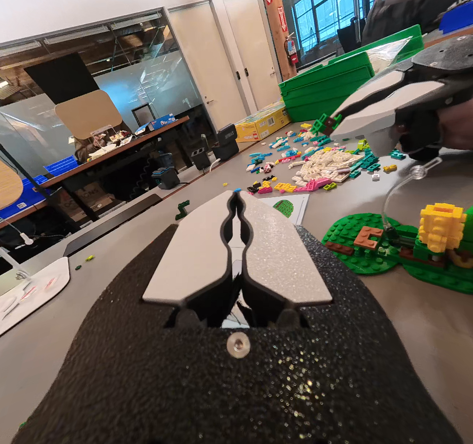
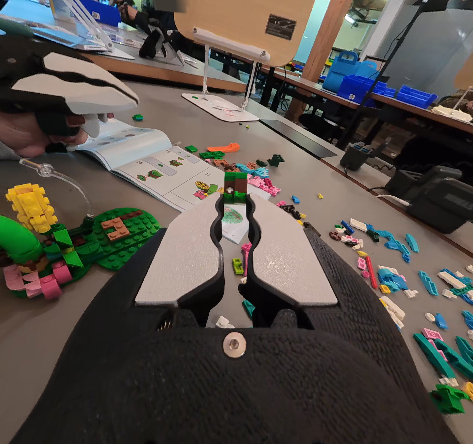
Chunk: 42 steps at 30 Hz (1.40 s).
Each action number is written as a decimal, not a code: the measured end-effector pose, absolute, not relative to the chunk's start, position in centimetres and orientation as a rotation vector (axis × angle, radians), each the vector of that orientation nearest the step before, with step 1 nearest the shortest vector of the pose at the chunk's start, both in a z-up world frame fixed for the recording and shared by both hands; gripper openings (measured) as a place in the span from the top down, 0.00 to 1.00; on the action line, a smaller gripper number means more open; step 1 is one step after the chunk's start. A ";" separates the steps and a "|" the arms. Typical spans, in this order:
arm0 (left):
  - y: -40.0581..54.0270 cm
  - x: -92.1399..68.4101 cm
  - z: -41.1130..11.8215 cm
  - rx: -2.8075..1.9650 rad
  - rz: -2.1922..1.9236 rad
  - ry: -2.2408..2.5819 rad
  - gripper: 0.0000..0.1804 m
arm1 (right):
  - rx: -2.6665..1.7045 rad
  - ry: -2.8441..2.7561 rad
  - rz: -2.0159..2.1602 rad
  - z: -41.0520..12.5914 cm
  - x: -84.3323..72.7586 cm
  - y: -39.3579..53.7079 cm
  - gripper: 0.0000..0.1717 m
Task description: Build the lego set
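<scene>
Right wrist view shows the right gripper (image 2: 235, 198) clamped on a small green-and-brown brick assembly (image 2: 235, 187), both pads pressed to its green base, held above the open instruction booklet (image 2: 143, 165). Off to its left, the left gripper (image 1: 236, 195) has its jaws closed together with nothing between them, raised over the grey table (image 1: 204, 175). A partly built green studded baseplate model with a yellow brick flower (image 2: 84, 229) stands on the table; whether it has a free spot for the held piece is hard to judge. Loose coloured bricks (image 1: 330, 160) crowd the right side; the table edge and black chargers (image 2: 432, 196) lie beyond
</scene>
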<state>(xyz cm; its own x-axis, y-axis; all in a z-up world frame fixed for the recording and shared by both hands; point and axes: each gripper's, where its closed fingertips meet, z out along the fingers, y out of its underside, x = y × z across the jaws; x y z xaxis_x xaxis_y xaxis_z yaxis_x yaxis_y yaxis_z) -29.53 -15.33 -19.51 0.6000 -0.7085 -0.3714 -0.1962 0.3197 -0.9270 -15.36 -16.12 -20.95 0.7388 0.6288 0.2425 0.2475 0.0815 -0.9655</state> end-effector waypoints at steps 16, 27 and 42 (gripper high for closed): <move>-16.4 -28.7 -19.7 -1.219 -0.465 0.955 1.00 | -1.340 -0.659 0.164 -18.8 -12.7 -15.7 0.92; -16.7 -28.5 -19.9 -1.214 -0.478 0.978 1.00 | -1.762 -1.078 0.532 -24.4 -16.4 -19.0 0.92; -16.7 -28.3 -19.9 -1.216 -0.477 0.984 1.00 | -2.067 -1.241 0.414 -29.3 -14.8 -19.9 0.91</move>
<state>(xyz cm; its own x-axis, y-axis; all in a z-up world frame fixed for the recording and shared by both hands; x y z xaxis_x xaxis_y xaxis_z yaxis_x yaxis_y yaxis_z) -28.31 -16.69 -19.93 0.5239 -0.7675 -0.3694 -0.1849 0.3209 -0.9289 -14.81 -19.92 -29.32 0.4944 0.8662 0.0720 0.6493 -0.3130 -0.6932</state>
